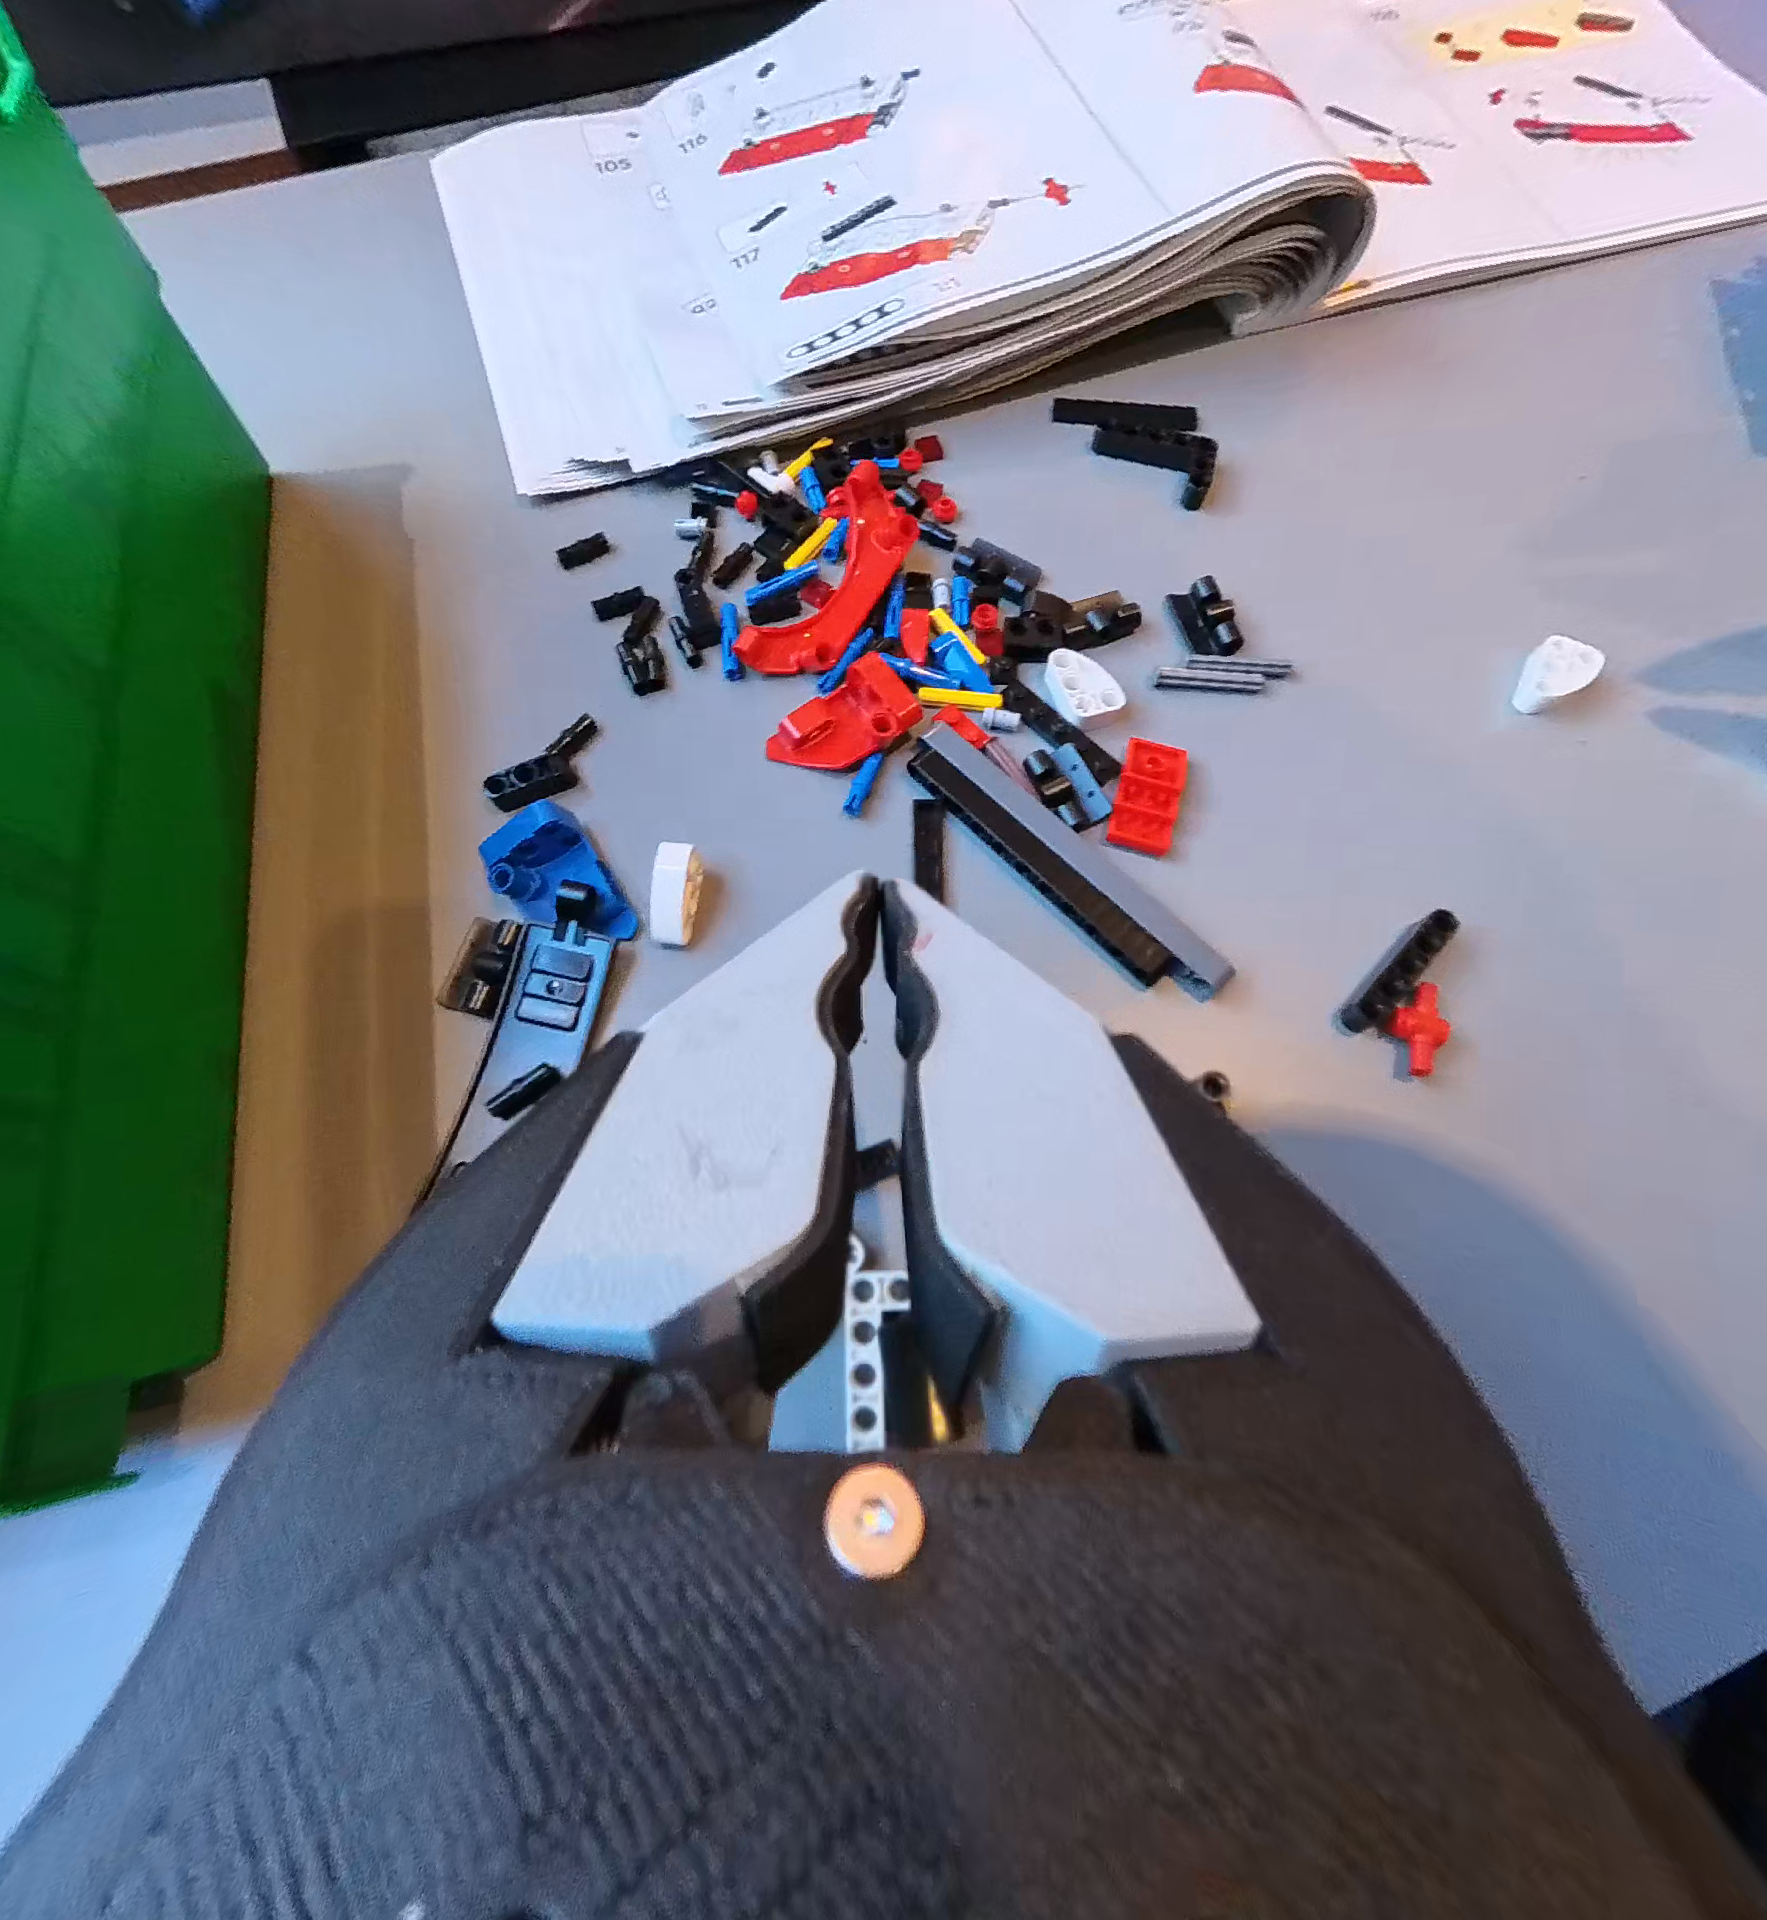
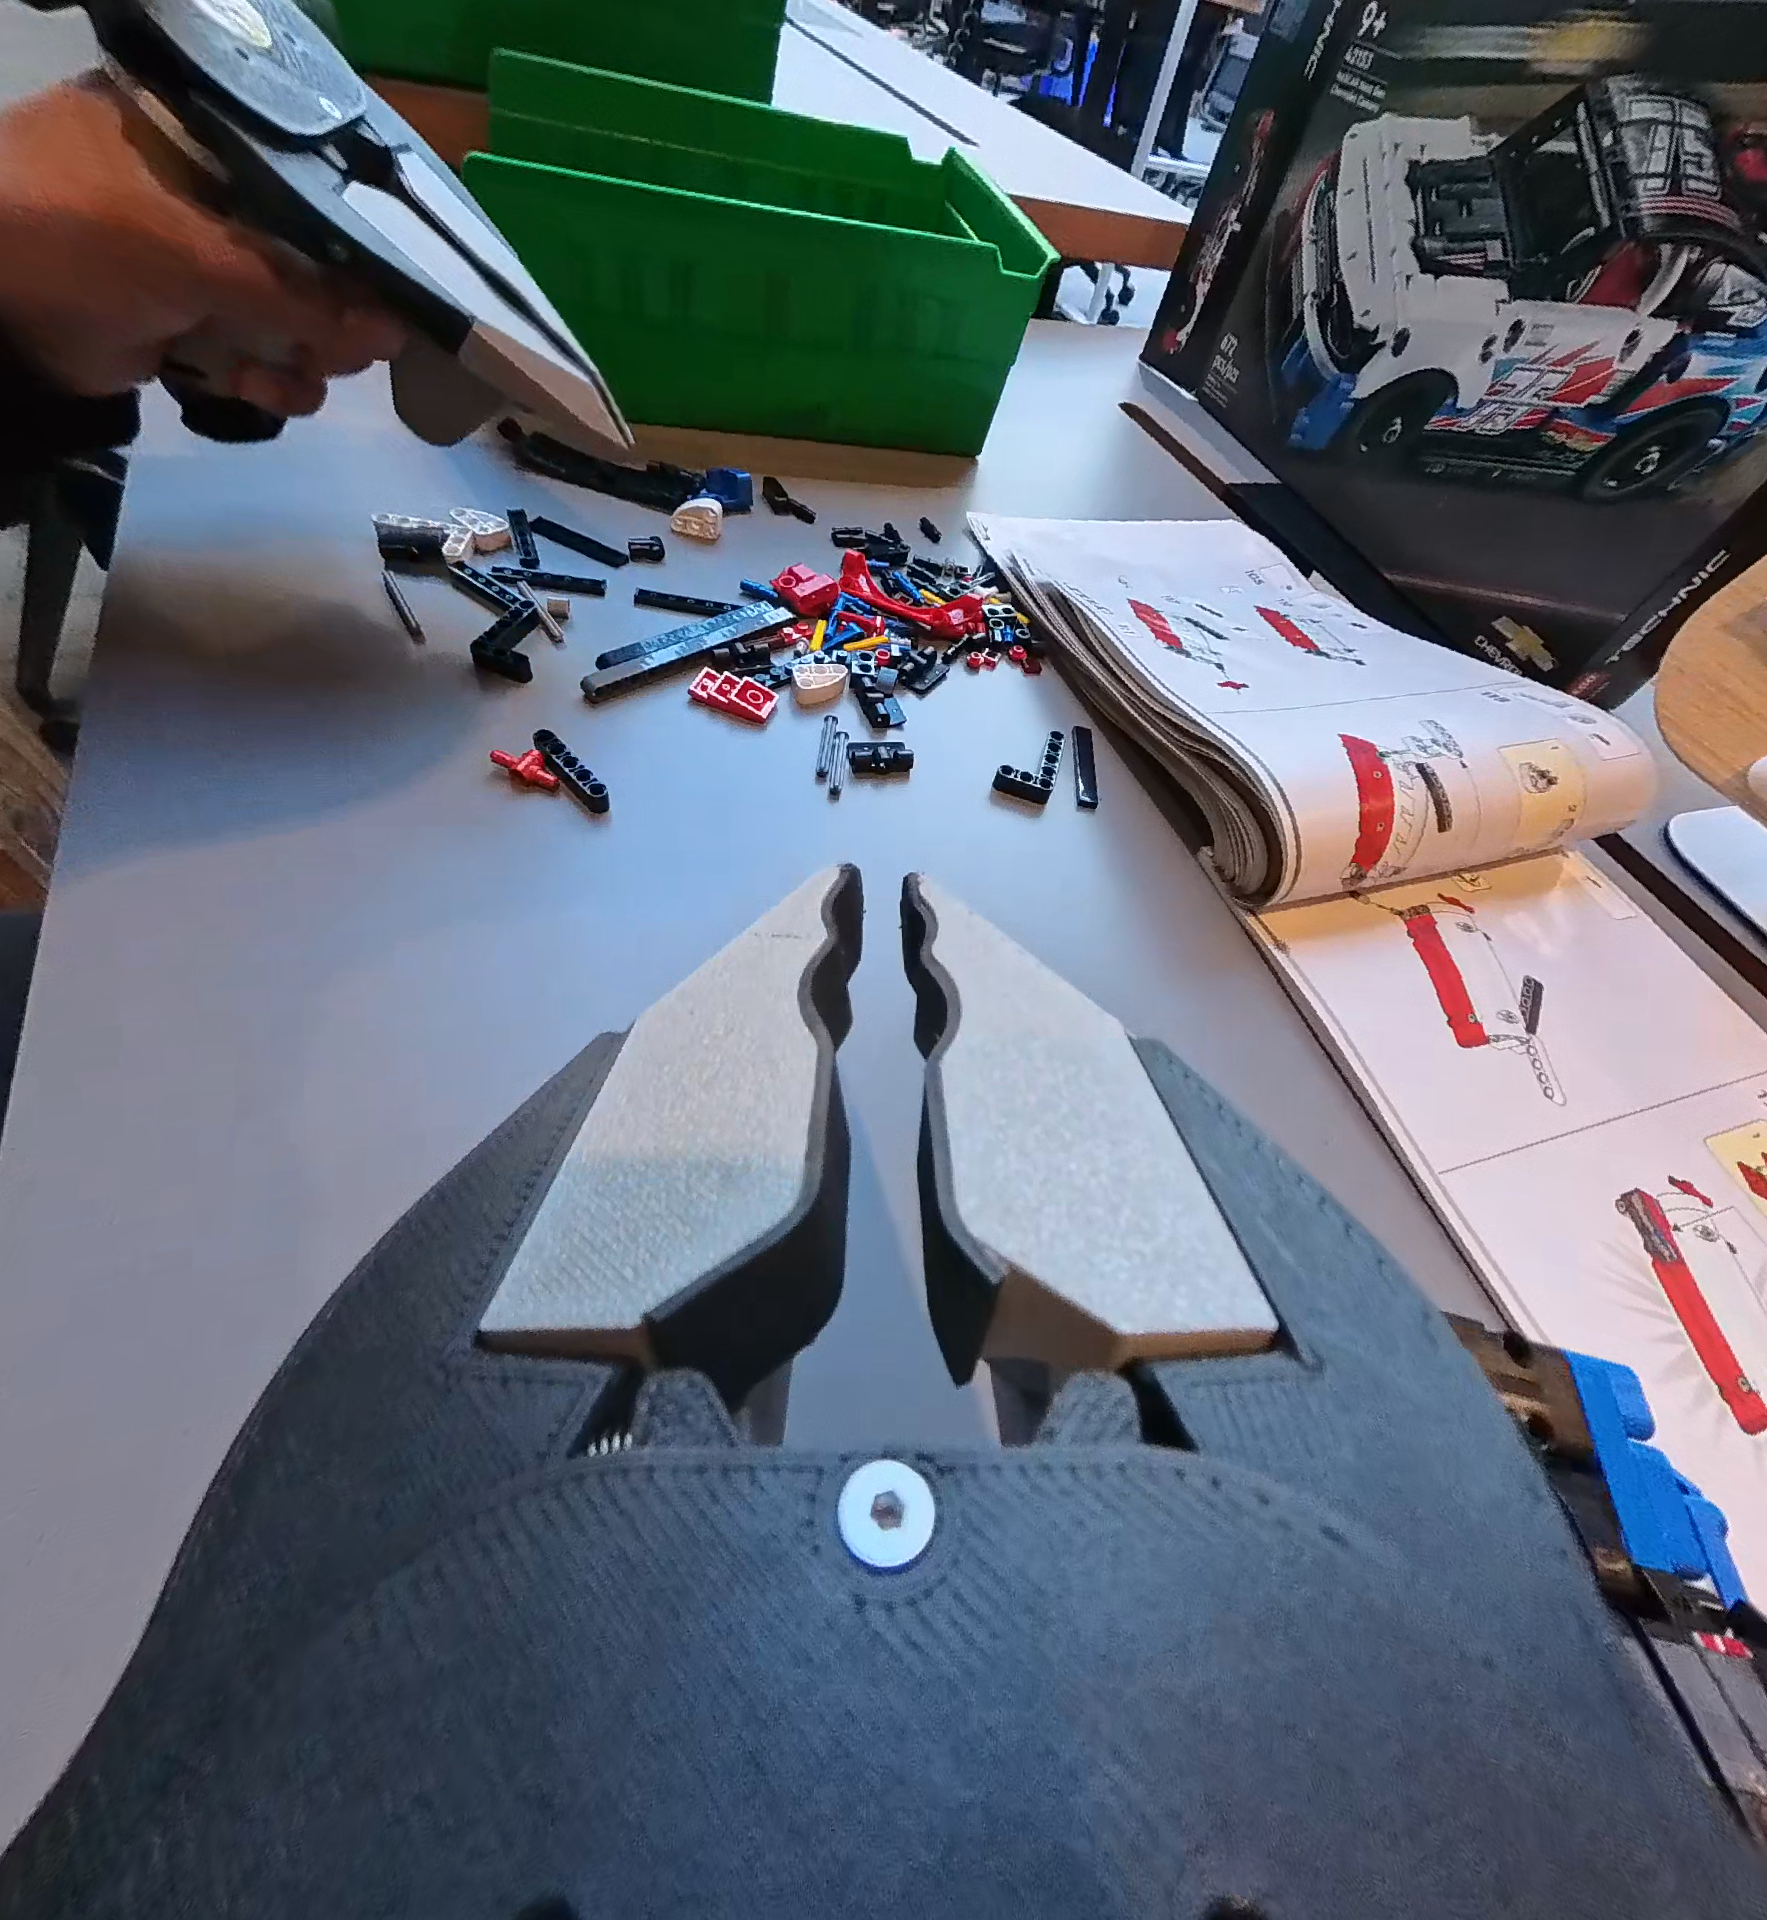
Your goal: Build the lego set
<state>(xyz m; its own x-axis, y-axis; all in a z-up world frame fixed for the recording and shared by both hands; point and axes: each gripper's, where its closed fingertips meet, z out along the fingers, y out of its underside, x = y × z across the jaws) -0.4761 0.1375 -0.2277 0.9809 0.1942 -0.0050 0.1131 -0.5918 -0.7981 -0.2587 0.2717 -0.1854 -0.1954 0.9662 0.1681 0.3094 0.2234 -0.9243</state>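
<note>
Bare grey table (image 2: 339, 935) fronts the right tool (image 2: 882, 894), slightly parted; left tool (image 1: 877, 894) pressed together.

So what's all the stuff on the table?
Loose pieces: many, mostly black, red, blue, yellow and white, piled mid-table by the booklet.
Long beam: one, black and grey, at the pile's near edge.
Booklet: one, white, open, beyond the pile.
Bins: at least two, green, far edge.
Box: one, dark with a car picture, behind the booklet.
Table: one, grey.
Hand: one, holding the left gripper.
Left gripper: shut, empty.
Right gripper: tips slightly apart, empty.
</note>
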